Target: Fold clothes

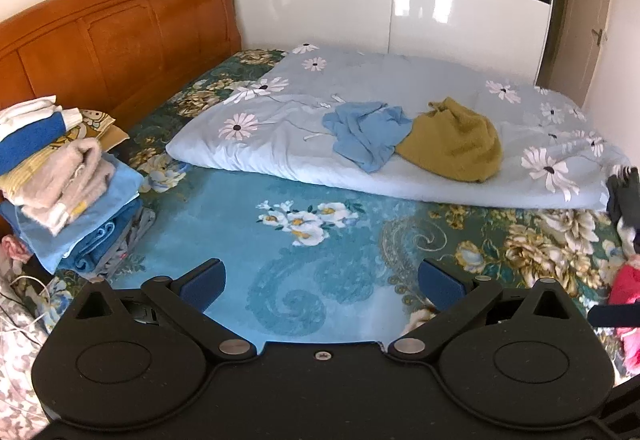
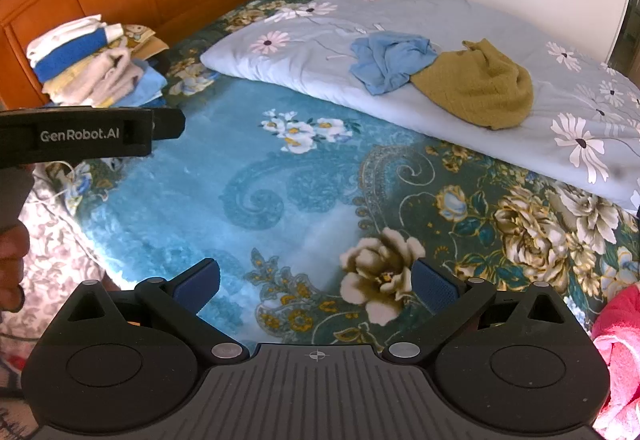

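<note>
A crumpled light blue garment (image 1: 366,134) (image 2: 390,62) and an olive-yellow knit garment (image 1: 456,140) (image 2: 480,88) lie side by side on the pale floral quilt (image 1: 280,136) (image 2: 320,40) at the far side of the bed. A stack of folded clothes (image 1: 60,176) (image 2: 96,64) sits at the left by the headboard. My left gripper (image 1: 320,286) hovers open over the teal floral bedspread (image 1: 248,224), holding nothing. My right gripper (image 2: 316,286) is open too, above the bedspread (image 2: 280,176). The left gripper's body (image 2: 80,138) shows in the right wrist view.
An orange wooden headboard (image 1: 120,40) stands at the left, a glossy white wardrobe (image 1: 360,8) behind the bed, a door (image 1: 580,24) at the far right. A red-pink garment (image 2: 618,352) and dark clothing (image 1: 622,196) lie at the right edge. A person's hand (image 2: 12,264) shows at left.
</note>
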